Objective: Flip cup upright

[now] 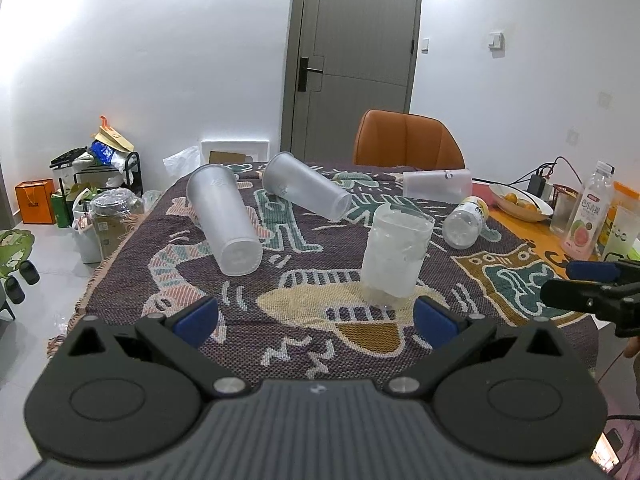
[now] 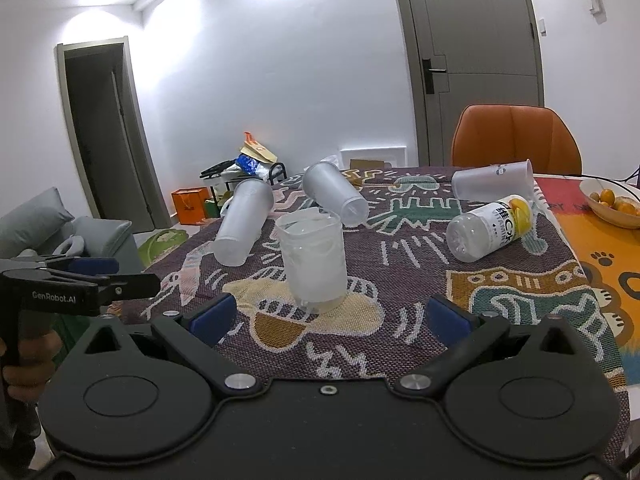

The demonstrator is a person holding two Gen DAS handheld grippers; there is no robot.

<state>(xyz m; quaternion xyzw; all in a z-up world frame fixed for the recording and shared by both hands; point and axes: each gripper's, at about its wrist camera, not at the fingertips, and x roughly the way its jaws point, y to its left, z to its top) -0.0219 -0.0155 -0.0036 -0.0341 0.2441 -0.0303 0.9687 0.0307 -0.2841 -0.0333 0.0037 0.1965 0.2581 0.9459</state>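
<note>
Cups lie toppled on the table in my left view, beyond wide, empty left fingers. In my right view, right fingers gape too; I'd clamp a fallen cup mid-body.

The left gripper hangs with fingers spread before an upright clear cup on the patterned cloth.
</note>
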